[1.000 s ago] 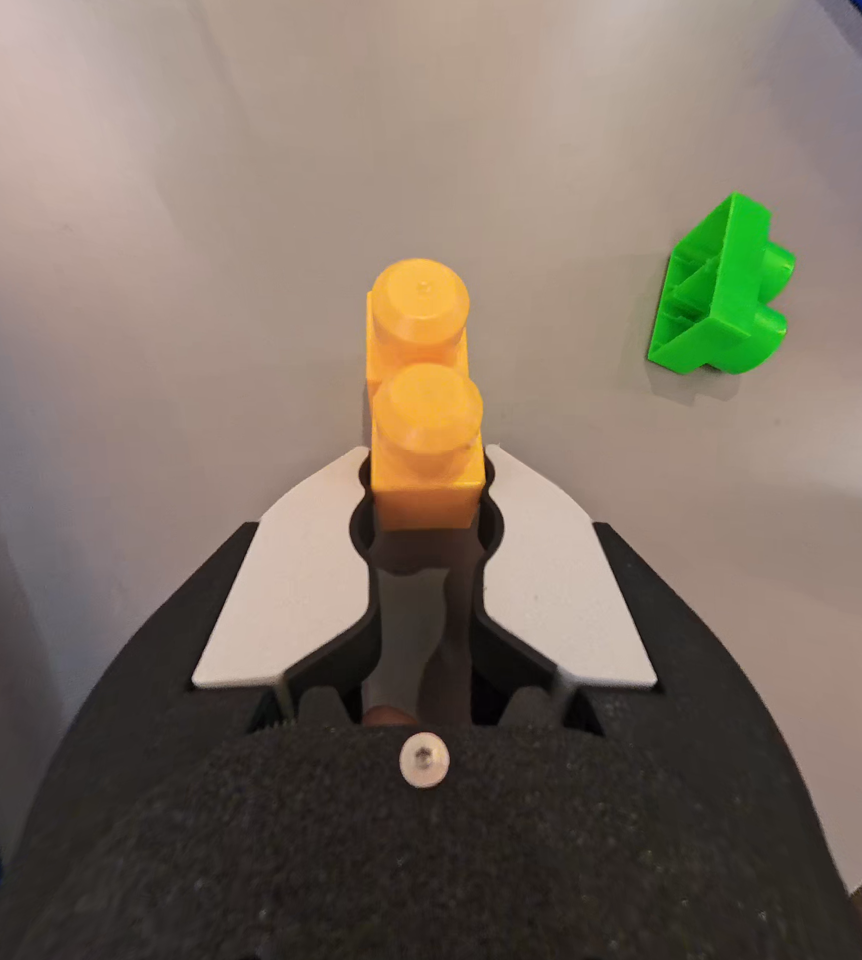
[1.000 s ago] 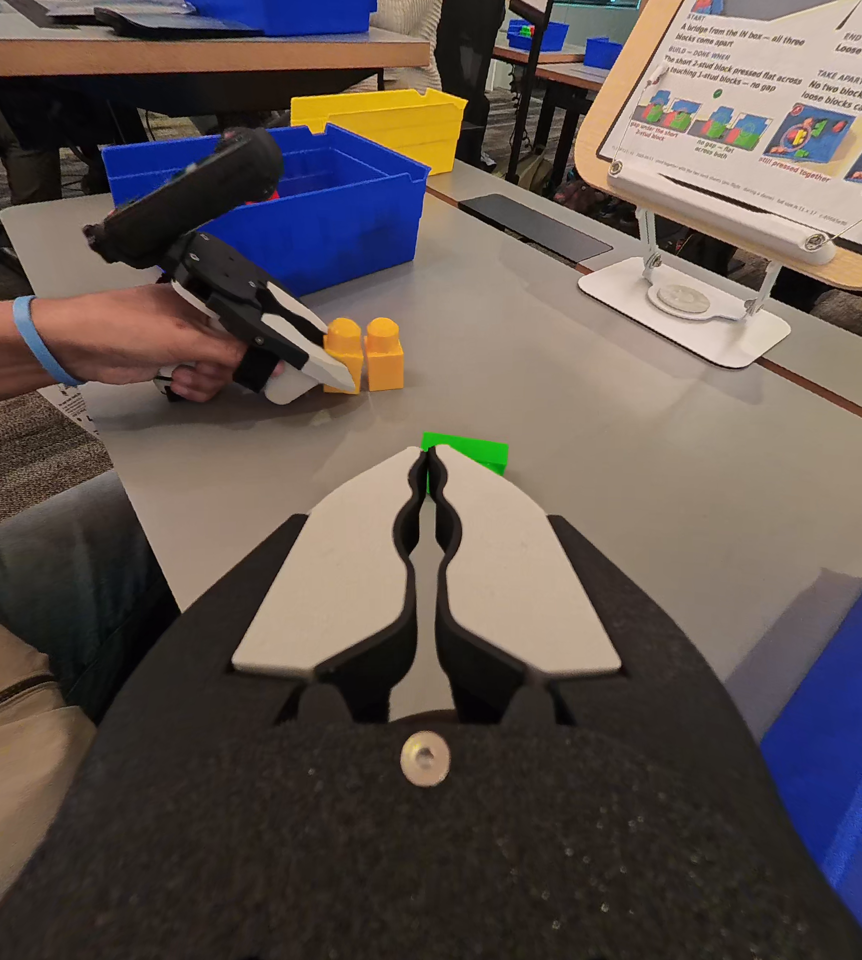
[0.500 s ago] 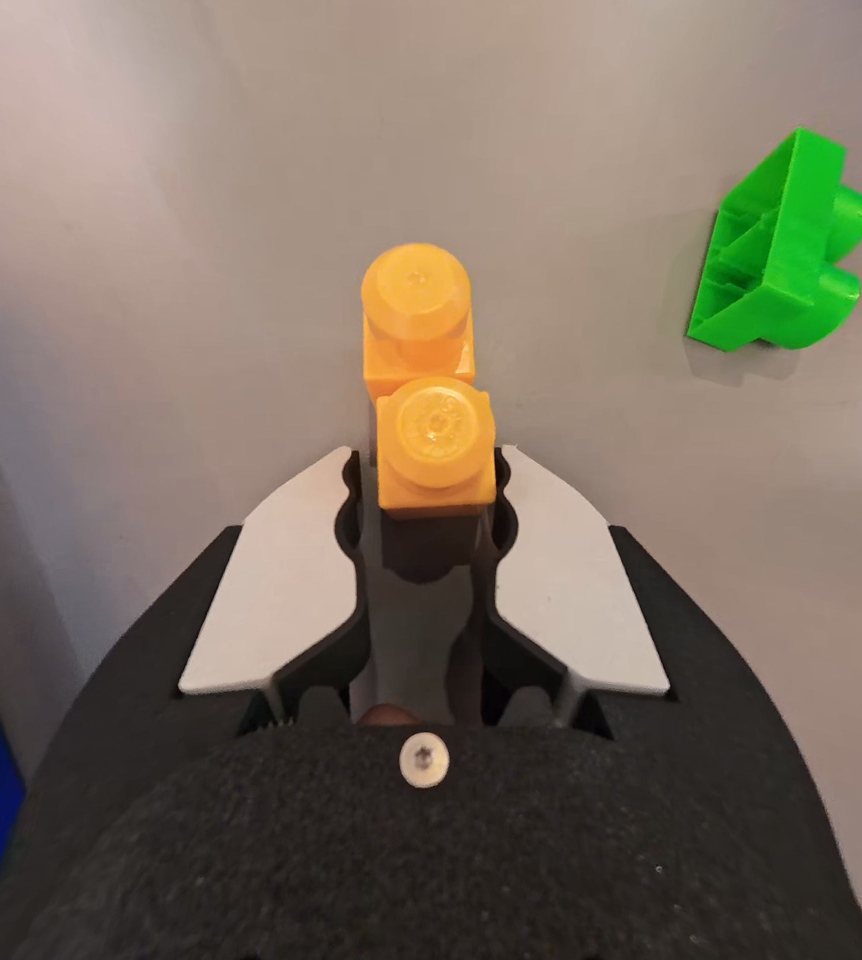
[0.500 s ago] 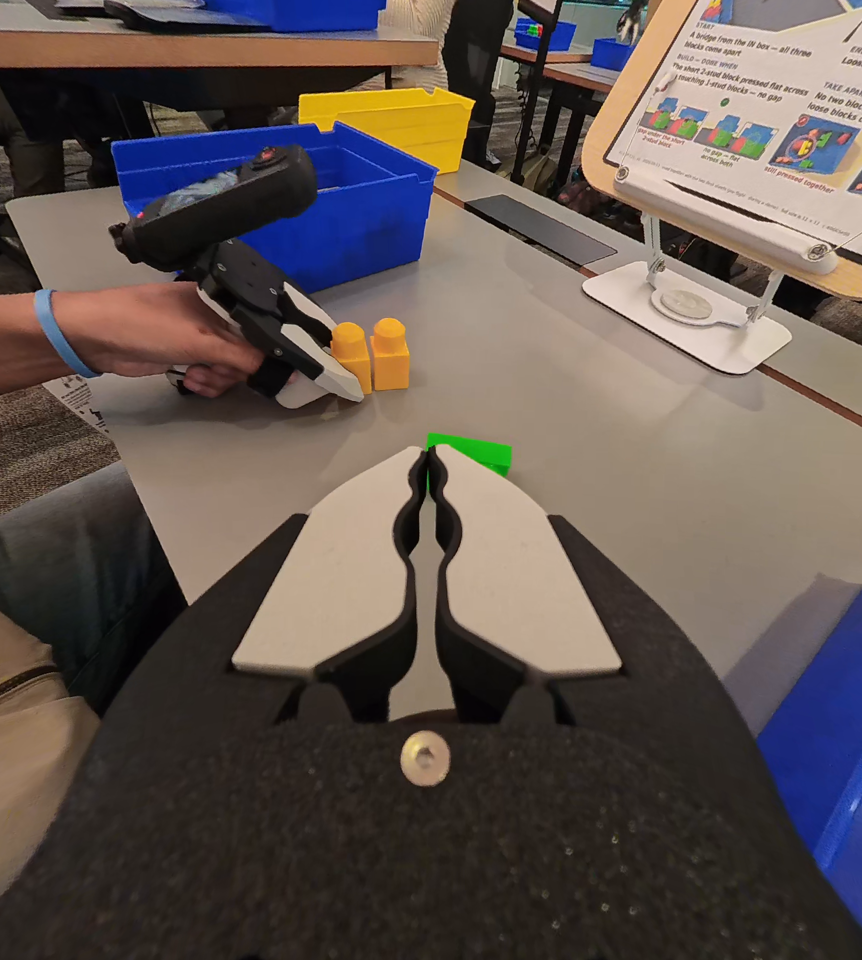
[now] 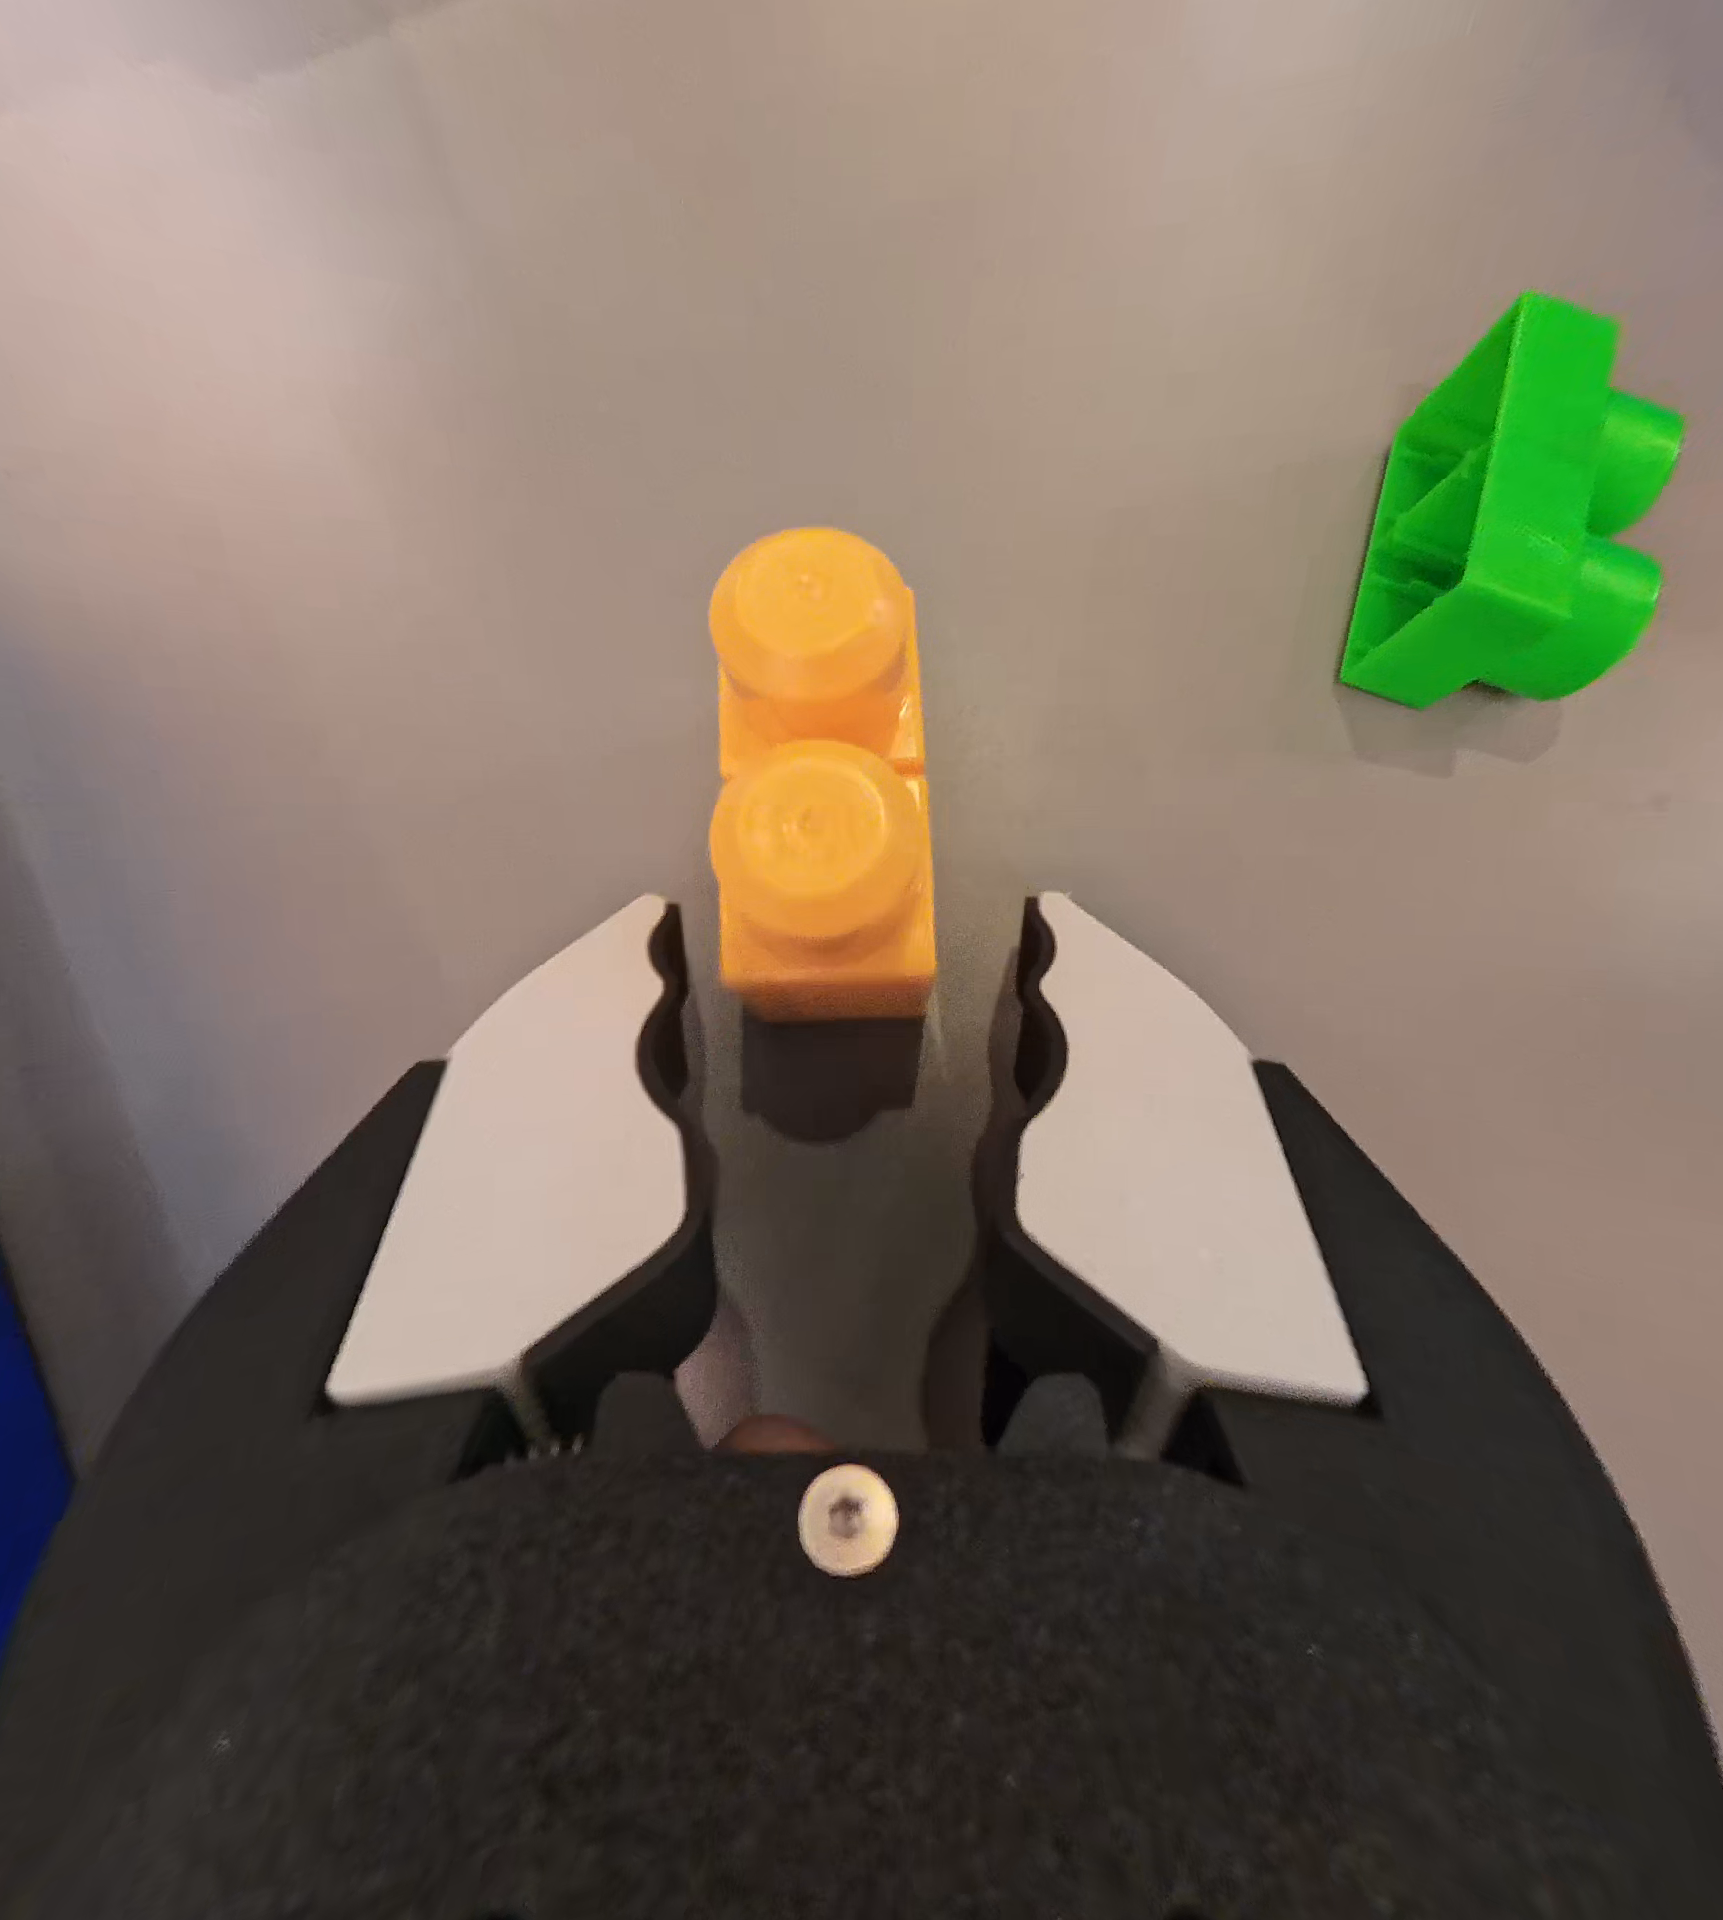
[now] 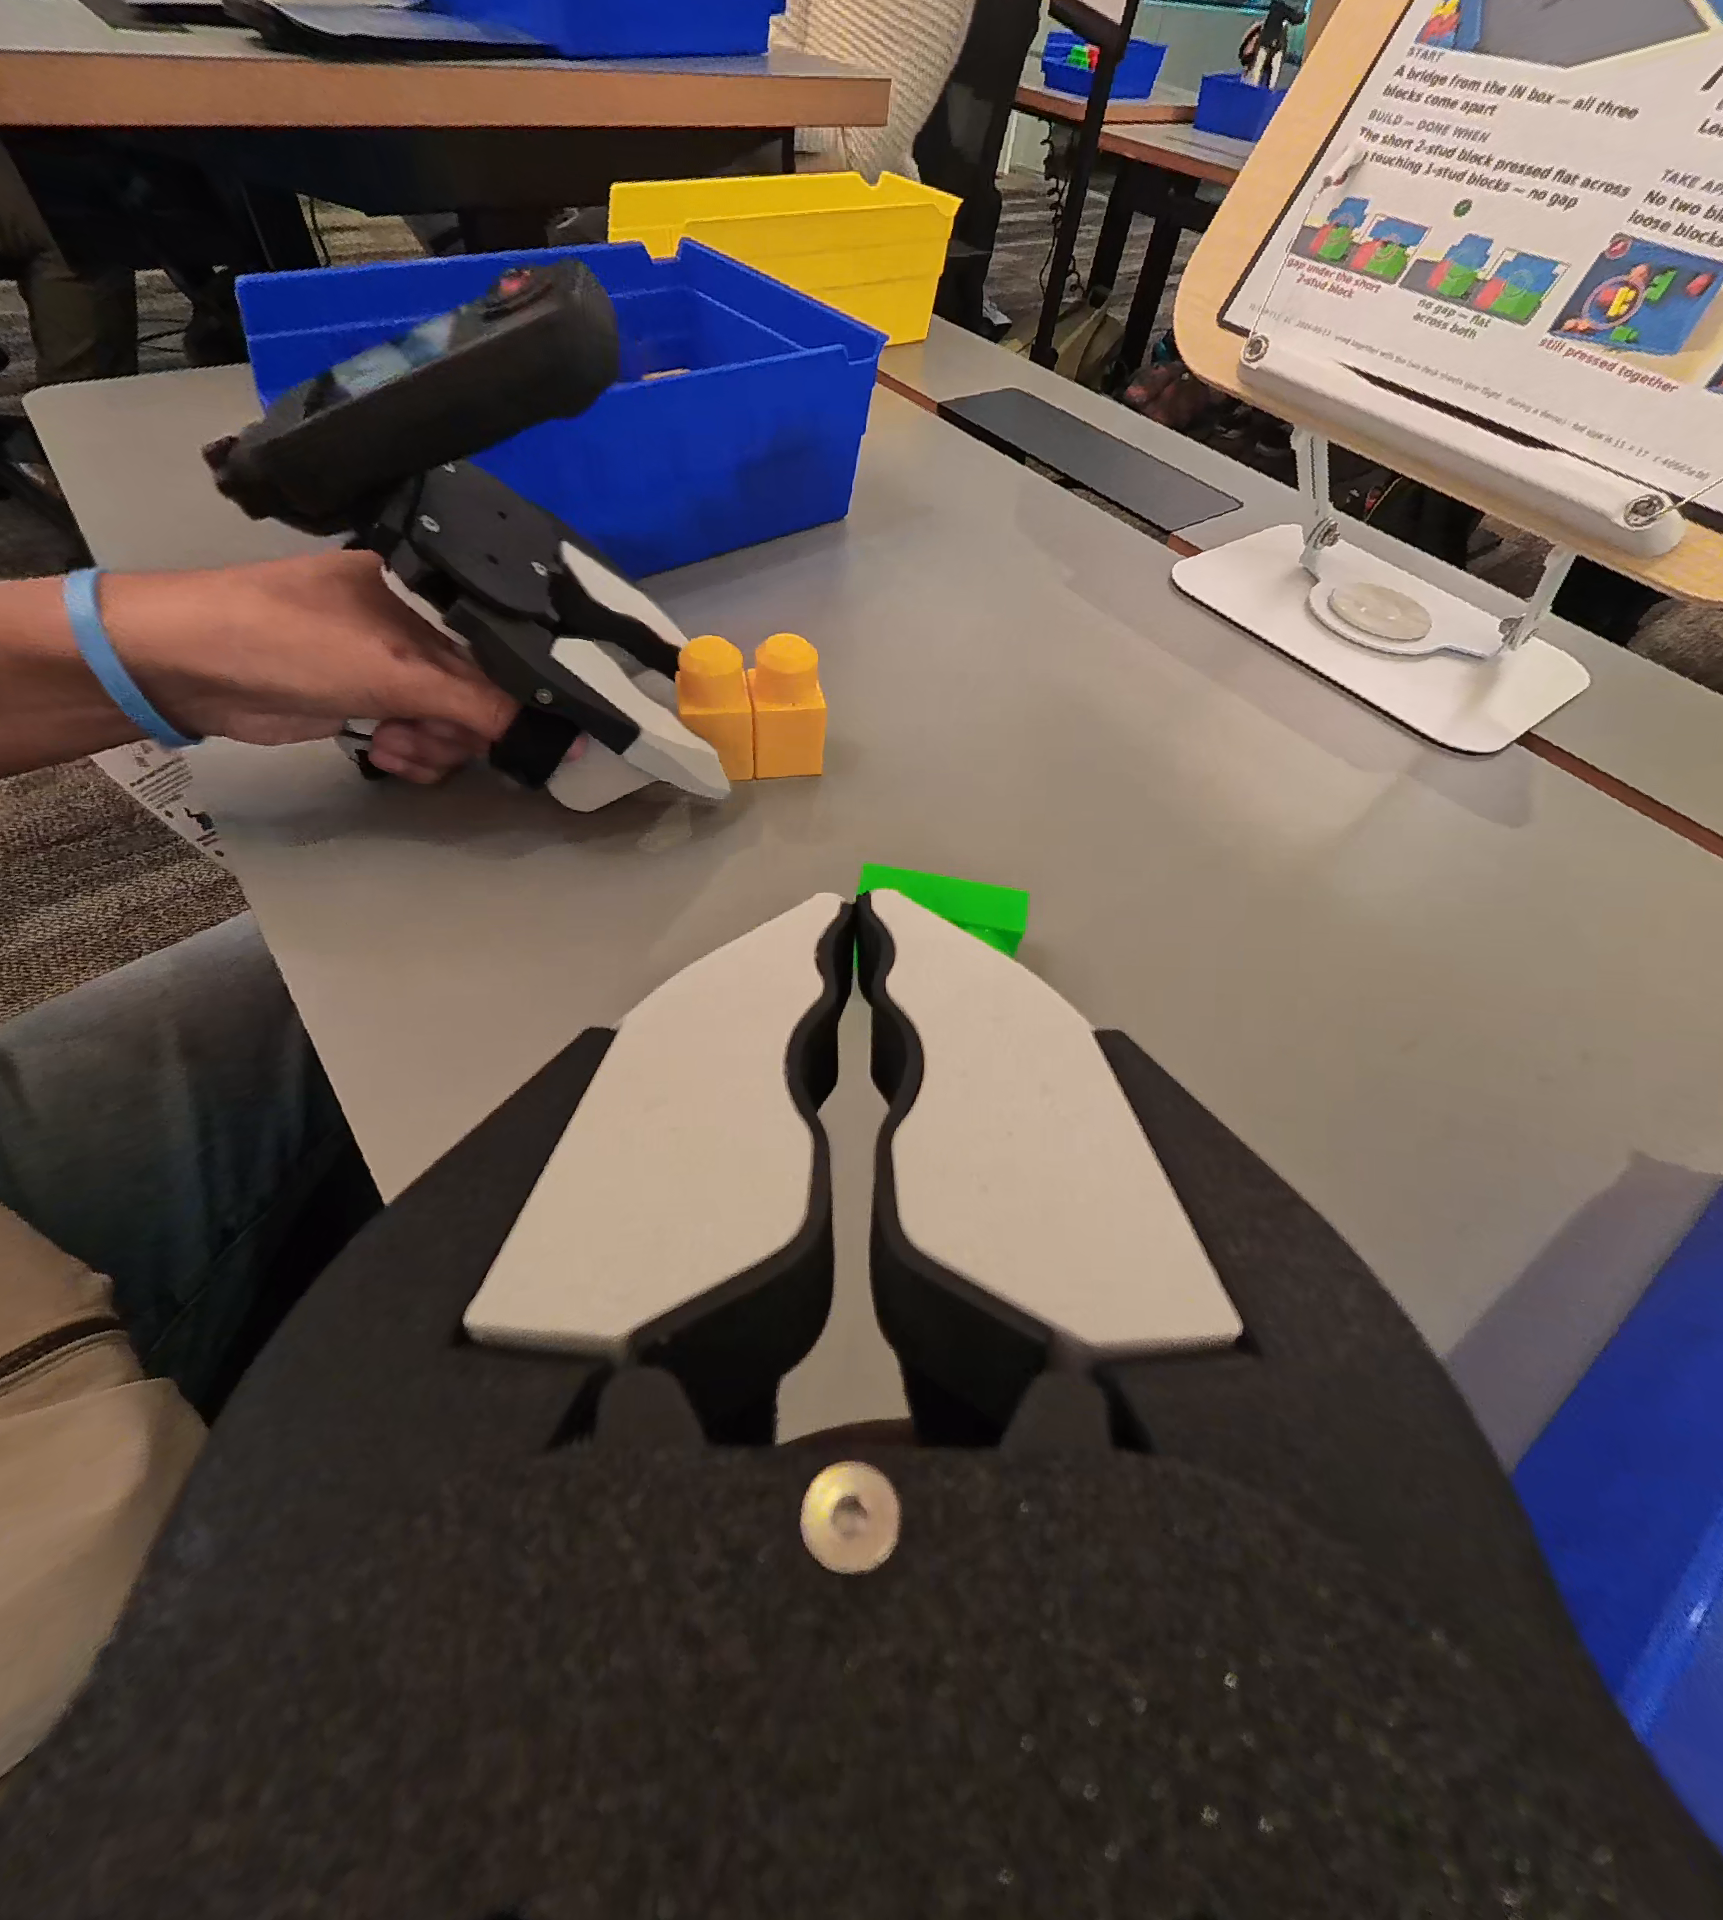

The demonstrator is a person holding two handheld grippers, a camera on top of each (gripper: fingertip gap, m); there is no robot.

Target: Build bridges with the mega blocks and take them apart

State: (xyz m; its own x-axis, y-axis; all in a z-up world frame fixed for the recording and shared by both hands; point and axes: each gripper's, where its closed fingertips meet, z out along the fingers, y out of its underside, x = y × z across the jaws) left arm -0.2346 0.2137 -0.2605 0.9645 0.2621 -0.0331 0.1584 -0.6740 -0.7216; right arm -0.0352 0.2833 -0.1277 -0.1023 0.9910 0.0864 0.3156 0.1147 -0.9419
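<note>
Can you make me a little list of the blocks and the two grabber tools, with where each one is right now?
orange blocks: two one-stud blocks, upright, side by side on the grey table
green block: two-stud block lying on its side, apart from the orange ones
left tool: open, fingers either side of the nearer orange block, a gap showing on each side
right tool: shut, empty, pointing at the green block
blue bin: behind the orange blocks

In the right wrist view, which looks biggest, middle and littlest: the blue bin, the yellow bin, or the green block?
1. Blue bin, biggest.
2. Yellow bin; it sits farther back, so it may only look smaller.
3. Green block, littlest, partly hidden behind the gripper.
</note>
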